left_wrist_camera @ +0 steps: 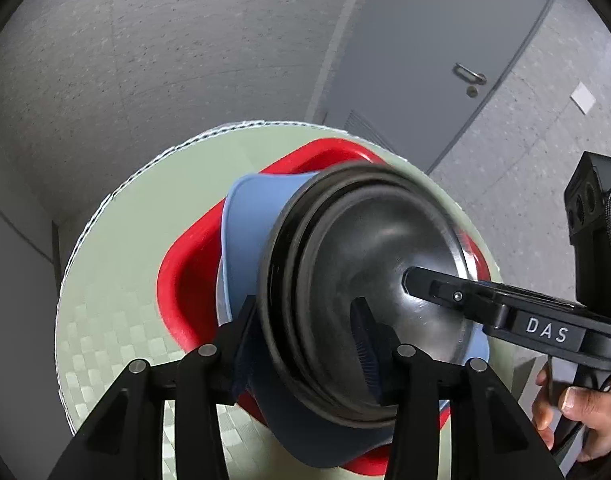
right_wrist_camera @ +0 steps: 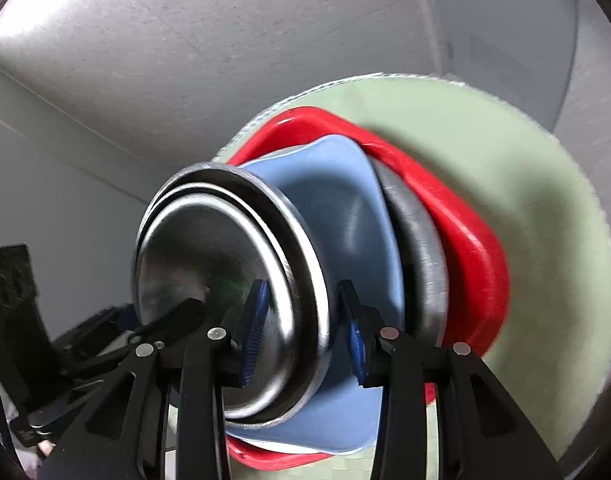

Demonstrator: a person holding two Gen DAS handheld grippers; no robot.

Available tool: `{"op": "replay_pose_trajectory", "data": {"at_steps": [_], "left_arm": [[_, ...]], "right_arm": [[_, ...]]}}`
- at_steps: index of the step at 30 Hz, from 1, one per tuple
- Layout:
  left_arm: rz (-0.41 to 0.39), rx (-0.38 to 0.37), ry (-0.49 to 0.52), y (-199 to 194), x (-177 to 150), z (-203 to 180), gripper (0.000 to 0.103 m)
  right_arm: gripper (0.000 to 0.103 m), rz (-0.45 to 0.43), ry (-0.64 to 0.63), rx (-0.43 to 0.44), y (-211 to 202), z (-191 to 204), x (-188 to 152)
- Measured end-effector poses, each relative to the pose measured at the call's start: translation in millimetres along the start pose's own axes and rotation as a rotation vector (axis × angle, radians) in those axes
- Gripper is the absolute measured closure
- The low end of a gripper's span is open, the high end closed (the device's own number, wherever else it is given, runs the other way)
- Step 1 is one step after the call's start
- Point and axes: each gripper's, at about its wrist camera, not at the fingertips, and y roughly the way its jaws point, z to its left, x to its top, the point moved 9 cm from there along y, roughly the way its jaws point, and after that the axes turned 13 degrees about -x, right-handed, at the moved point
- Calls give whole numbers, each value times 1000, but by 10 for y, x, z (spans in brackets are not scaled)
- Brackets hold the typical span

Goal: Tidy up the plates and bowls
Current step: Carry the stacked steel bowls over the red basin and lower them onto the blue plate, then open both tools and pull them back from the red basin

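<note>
A stack of dishes is seen on a round table (left_wrist_camera: 117, 280) with a pale green checked cloth. At the bottom is a red tray (left_wrist_camera: 185, 280). A blue bowl (left_wrist_camera: 249, 232) sits in it, and two shiny metal bowls (left_wrist_camera: 369, 248) are nested together on top. The stack sits near the middle of the table.

In the left wrist view the left claw (left_wrist_camera: 305, 336) is closed on the rim of the metal bowls, with one finger outside and one inside. Its blue pads (left_wrist_camera: 365, 344) are partly hidden by the rim. The right claw (left_wrist_camera: 421, 280) reaches in from the right edge, with one finger tip inside the bowl. Its other finger is hidden, so from here it cannot be told how wide it is. A hand (left_wrist_camera: 577, 412) on its handle is cut off at the corner.

In the right wrist view the right claw (right_wrist_camera: 305, 332) is placed over the rim of the metal bowls, with a small gap seen beside one pad (right_wrist_camera: 355, 344). It cannot be told if the rim is gripped. A grey dish (right_wrist_camera: 417, 248) is half hidden between the blue bowl and the red tray. This view is blurred.

Behind the table, a grey speckled floor (left_wrist_camera: 145, 60) and a grey door (left_wrist_camera: 425, 60) with a handle are seen.
</note>
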Motion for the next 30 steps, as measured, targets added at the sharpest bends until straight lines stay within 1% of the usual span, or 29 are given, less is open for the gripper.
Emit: {"op": "replay_pose_trajectory", "data": {"at_steps": [1,2,3,5,7,8,10,11,12,14,15,21,25,28,30], "left_arm": [[1,-1,5,49,19,16,58],[-3,-17,17,124,43,-37,53],[1,-22,23,158,45,-65,49],[5,-34,44,181,57,-73,46],[-4,-26,69,170,63,-72,43],[-10,-23,78,157,50,-74,36],[-24,-18,99,112,8,-97,34],[-41,-2,130,38,-33,-107,31],[-53,11,151,-13,-60,-128,26],[-76,27,180,-124,-140,-172,19],[-83,29,186,-168,-173,-189,16],[-166,42,235,-577,-478,-395,9],[-236,63,265,-911,-747,-558,4],[-298,85,293,-1219,-1063,-749,2],[-339,82,286,-1424,-1273,-827,1]], "right_arm": [[65,-9,0,-24,-13,-22,4],[64,-22,2,-43,-29,-43,10],[63,-30,12,-43,-57,-58,7],[62,-46,16,-69,-86,-69,3],[59,-72,7,-101,-122,-59,-9],[57,-83,11,-115,-147,-51,-26],[55,-110,18,-132,-240,-53,-96],[55,-129,24,-145,-278,-52,-115],[54,-149,27,-161,-333,-50,-144],[51,-182,38,-179,-455,-46,-224],[48,-197,46,-190,-525,-50,-271],[37,-294,50,-255,-956,-13,-555],[26,-366,47,-261,-1305,-22,-829],[24,-413,37,-265,-1578,-14,-1071],[23,-442,22,-279,-1765,9,-1287]]}}
